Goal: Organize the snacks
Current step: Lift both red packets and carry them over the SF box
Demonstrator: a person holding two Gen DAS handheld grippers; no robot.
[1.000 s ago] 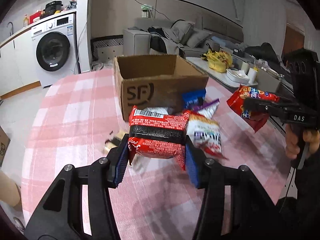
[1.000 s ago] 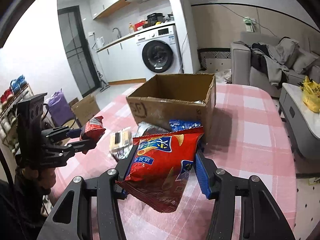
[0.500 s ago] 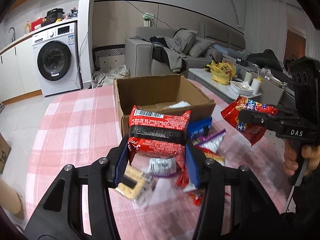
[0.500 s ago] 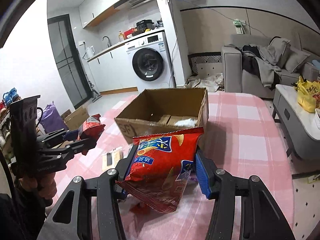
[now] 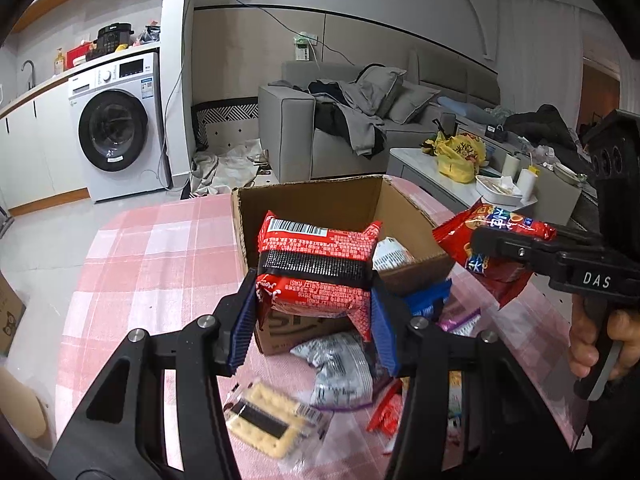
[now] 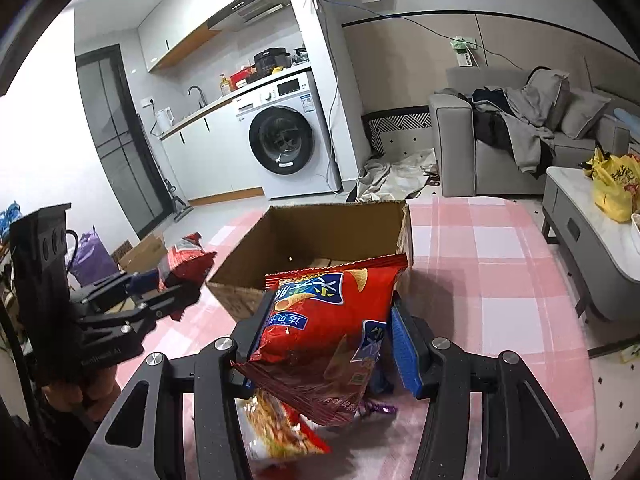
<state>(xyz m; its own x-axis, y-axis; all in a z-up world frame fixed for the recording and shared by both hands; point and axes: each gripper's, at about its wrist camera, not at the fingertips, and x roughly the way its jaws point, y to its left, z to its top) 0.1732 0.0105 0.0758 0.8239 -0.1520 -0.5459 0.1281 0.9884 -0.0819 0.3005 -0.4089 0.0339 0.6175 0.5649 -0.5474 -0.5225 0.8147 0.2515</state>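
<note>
Two packs are up in the air at once, left gripper [image 5: 314,316] clamped on the red noodle pack [image 5: 316,268] and right gripper [image 6: 326,344] on the red chip bag [image 6: 328,320], both near the cardboard box [image 5: 344,204] holding one white packet, while several snacks [image 5: 340,368] wait on the worktop [image 5: 152,256].

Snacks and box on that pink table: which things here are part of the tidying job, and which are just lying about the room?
Part of the job:
- cardboard box
- red noodle packet in the left gripper
- red chip bag in the right gripper
- cracker packet and silver packet on the table

Just lying about:
- washing machine
- sofa with clothes
- yellow bag
</note>
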